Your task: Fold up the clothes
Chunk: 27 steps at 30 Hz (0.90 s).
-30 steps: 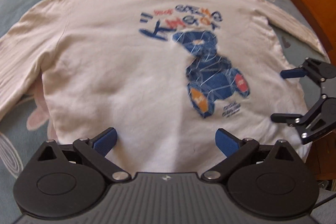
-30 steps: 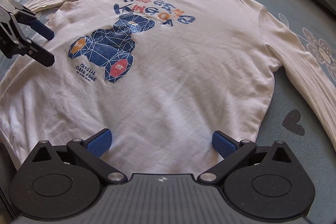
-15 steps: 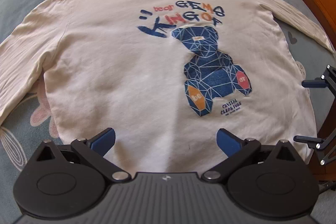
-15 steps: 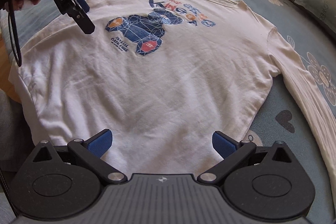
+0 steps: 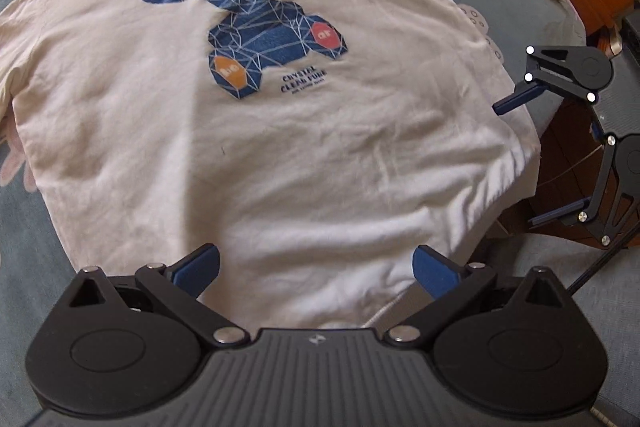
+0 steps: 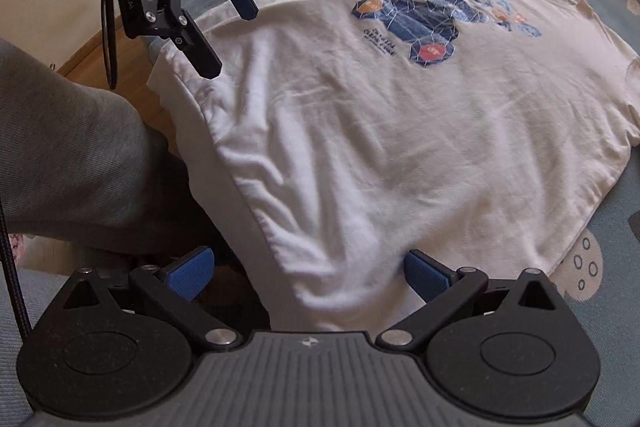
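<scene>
Both tools are spread wide and grasp nothing, the left tool point(image 5: 316, 263) and the right tool point(image 6: 306, 265) poised over the hem of the white bear-print shirt point(image 5: 280, 131), which lies flat, front up, on the blue floral bed point(image 5: 24, 227).

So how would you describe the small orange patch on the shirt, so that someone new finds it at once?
Start from the white long-sleeved shirt spread on the blue floral bedcover. On its chest is a blue geometric bear print. The orange patch is on the bear's foot nearer the hem; the other foot's patch is red.
</scene>
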Each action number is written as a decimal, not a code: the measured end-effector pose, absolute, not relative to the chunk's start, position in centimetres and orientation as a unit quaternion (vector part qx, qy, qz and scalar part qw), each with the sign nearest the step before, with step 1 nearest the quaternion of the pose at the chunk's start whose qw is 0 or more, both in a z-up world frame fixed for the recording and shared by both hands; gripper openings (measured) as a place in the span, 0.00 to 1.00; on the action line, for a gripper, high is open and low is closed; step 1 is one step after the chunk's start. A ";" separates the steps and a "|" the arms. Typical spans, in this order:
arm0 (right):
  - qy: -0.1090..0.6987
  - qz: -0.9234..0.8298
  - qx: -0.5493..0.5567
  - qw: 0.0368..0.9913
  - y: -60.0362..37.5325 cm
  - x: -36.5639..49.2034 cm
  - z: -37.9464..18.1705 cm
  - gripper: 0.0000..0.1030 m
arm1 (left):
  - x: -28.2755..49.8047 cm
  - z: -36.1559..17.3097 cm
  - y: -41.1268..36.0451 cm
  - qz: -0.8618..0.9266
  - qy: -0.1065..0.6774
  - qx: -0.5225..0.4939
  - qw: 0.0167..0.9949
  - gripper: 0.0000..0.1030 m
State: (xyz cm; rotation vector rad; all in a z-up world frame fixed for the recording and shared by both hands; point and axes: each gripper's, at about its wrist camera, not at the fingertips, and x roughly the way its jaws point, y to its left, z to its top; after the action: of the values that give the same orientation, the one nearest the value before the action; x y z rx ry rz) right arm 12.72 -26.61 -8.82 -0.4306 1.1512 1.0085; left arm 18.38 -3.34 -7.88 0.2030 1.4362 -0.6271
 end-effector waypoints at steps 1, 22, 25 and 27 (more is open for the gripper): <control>0.531 0.445 -0.189 0.695 -27.0 12.8 -9.4 1.00 | 18.2 -8.5 -2.8 -0.270 0.661 0.083 0.695 0.99; 0.512 0.396 -0.212 0.733 -29.9 14.8 -10.2 1.00 | 16.1 -8.8 -0.5 -0.342 0.617 0.184 0.685 0.99; 0.509 0.404 -0.276 0.708 -30.4 13.7 -10.2 1.00 | 16.4 -8.7 0.5 -0.321 0.638 0.177 0.677 0.99; 0.513 0.409 -0.306 0.690 -30.0 13.5 -10.0 1.00 | 17.0 -8.2 1.0 -0.308 0.639 0.171 0.683 0.99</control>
State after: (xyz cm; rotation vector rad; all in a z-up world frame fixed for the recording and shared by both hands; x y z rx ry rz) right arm 13.46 -29.99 -10.04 -0.6848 1.1463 0.9135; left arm 16.98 0.97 -8.19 0.3828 1.4337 -0.6902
